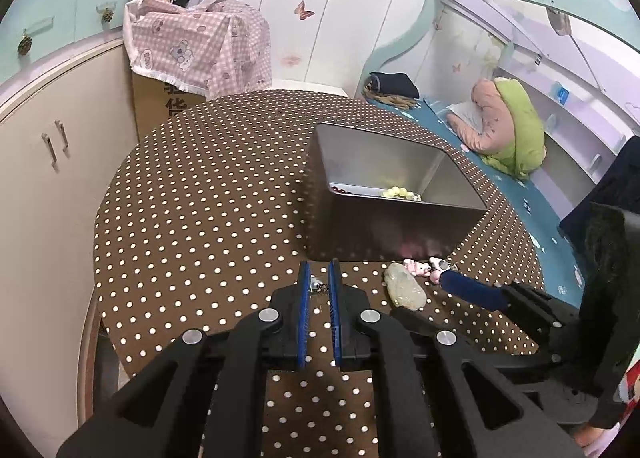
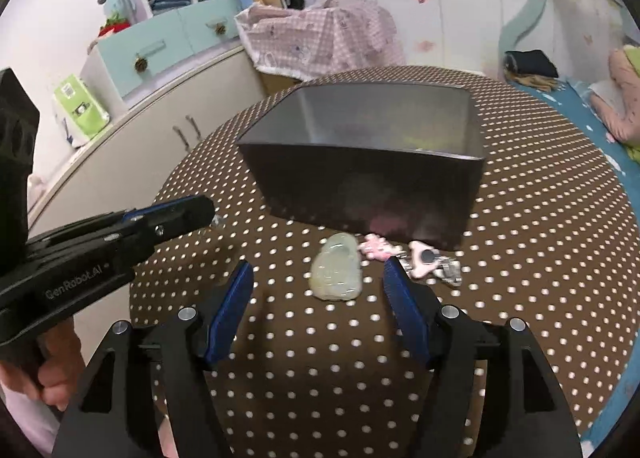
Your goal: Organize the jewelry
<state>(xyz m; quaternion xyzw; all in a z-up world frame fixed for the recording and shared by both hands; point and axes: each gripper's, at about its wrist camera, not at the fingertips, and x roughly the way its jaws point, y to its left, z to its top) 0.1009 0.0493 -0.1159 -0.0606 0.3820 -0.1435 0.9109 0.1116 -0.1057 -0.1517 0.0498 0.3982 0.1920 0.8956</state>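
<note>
A dark metal box (image 1: 384, 234) stands open on the round, brown polka-dot surface (image 1: 192, 218), and everything else sits in relation to it. Inside the box, against its near wall, lie a yellow bead bracelet (image 1: 400, 192) and, in the left corner, a few dark red beads (image 1: 343, 190).

Just in front of the box's near wall lies a pale green jade pendant (image 2: 337, 272), flat on the surface. Beside it, towards the box's right corner, are a small pink charm (image 2: 374, 250) and a pink-and-silver watch (image 2: 430, 264).

The right gripper (image 2: 318, 282) points at the box with its jaws wide, one on each side of the pendant without touching it.

The left gripper (image 1: 320, 278) hovers left of the pendant, its jaws narrow, pinching a small silver trinket (image 1: 317, 285) at the tips.
</note>
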